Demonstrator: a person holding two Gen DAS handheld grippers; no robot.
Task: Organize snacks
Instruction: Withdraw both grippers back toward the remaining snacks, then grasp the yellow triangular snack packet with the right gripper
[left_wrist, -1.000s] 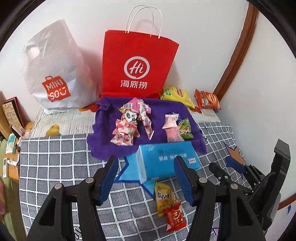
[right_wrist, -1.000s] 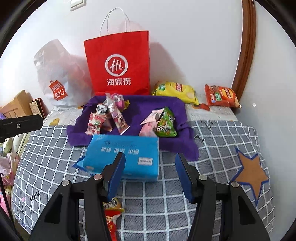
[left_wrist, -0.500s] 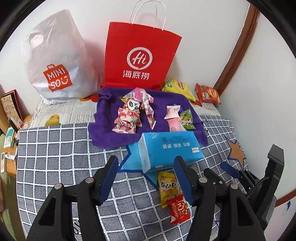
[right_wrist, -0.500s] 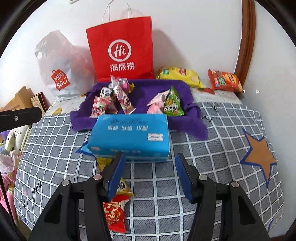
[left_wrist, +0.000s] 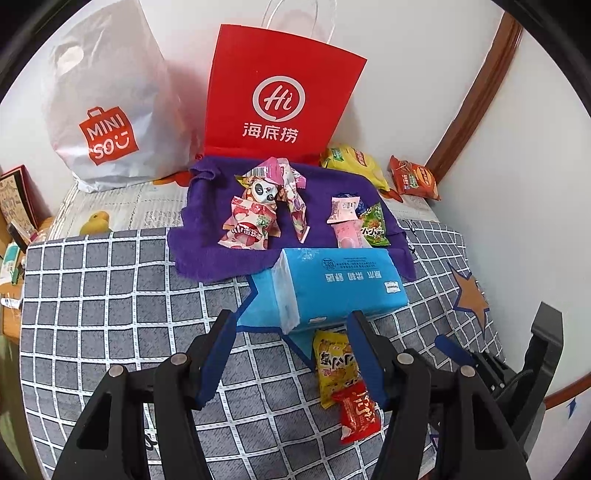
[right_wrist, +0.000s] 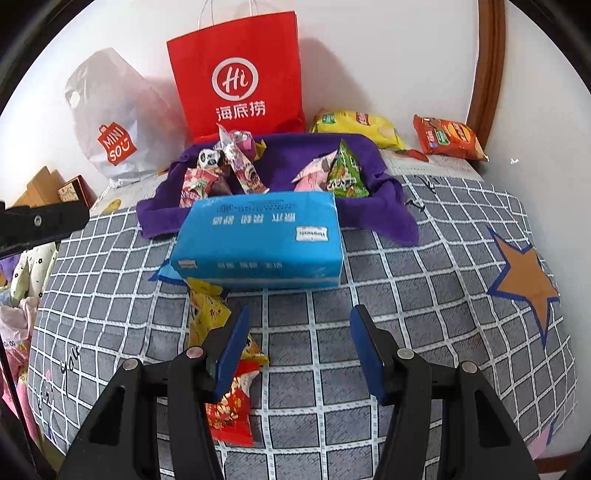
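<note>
Both grippers hang open and empty over the checked cloth (right_wrist: 424, 295): left gripper (left_wrist: 291, 354), right gripper (right_wrist: 299, 345). A yellow snack packet (left_wrist: 334, 363) and red snack packet (left_wrist: 360, 411) lie just before the blue tissue pack (right_wrist: 258, 243), more snacks sit on the purple towel (left_wrist: 207, 229) behind it

On the purple cloth (left_wrist: 207, 236) at the back of the checked tabletop (left_wrist: 110, 295) lie two groups of snacks: toward its left, a pile of pink and red packets (left_wrist: 247, 227) with a panda-face packet (left_wrist: 263, 192) on top; toward its right, a pink packet (left_wrist: 345, 221) beside a green one (left_wrist: 375, 229). Near the front edge, a yellow packet (left_wrist: 334, 363) and a red packet (left_wrist: 360, 411) lie flat, overlapping end to end. At the back right corner rest a yellow bag (left_wrist: 354, 162) and an orange-red bag (left_wrist: 413, 179).
</note>
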